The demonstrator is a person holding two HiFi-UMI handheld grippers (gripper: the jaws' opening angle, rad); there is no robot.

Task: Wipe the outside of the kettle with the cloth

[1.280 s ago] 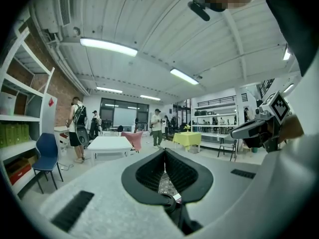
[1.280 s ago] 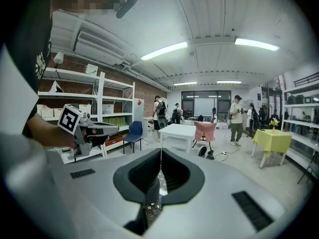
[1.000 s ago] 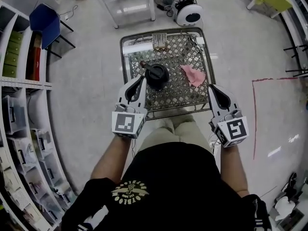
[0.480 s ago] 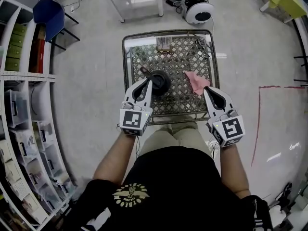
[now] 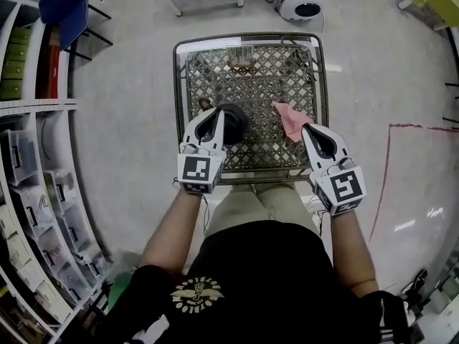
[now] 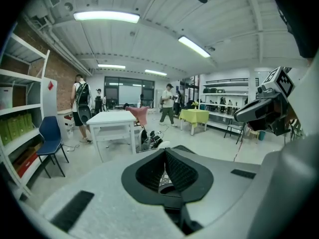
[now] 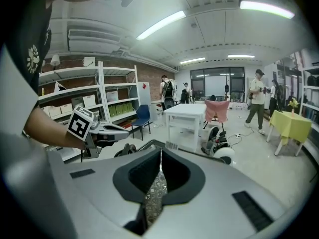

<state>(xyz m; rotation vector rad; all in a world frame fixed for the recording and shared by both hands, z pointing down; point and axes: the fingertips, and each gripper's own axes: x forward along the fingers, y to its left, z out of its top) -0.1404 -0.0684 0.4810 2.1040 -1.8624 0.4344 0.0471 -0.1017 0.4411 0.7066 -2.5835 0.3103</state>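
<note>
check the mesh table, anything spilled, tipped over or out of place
Nothing stands out. The black kettle stands upright on the mesh table, and the pink cloth lies bunched to its right, apart from it. No spill or damage shows.

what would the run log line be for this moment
stage: pre-grasp | left gripper: shut, empty, by kettle | right gripper: shut, empty, near cloth | cloth: lying on mesh table right of kettle, not held

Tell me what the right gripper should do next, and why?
Probably open the right gripper and lower it onto the pink cloth: its jaws are shut and empty, and the cloth lies ungripped just ahead of it, beside the black kettle.
</note>
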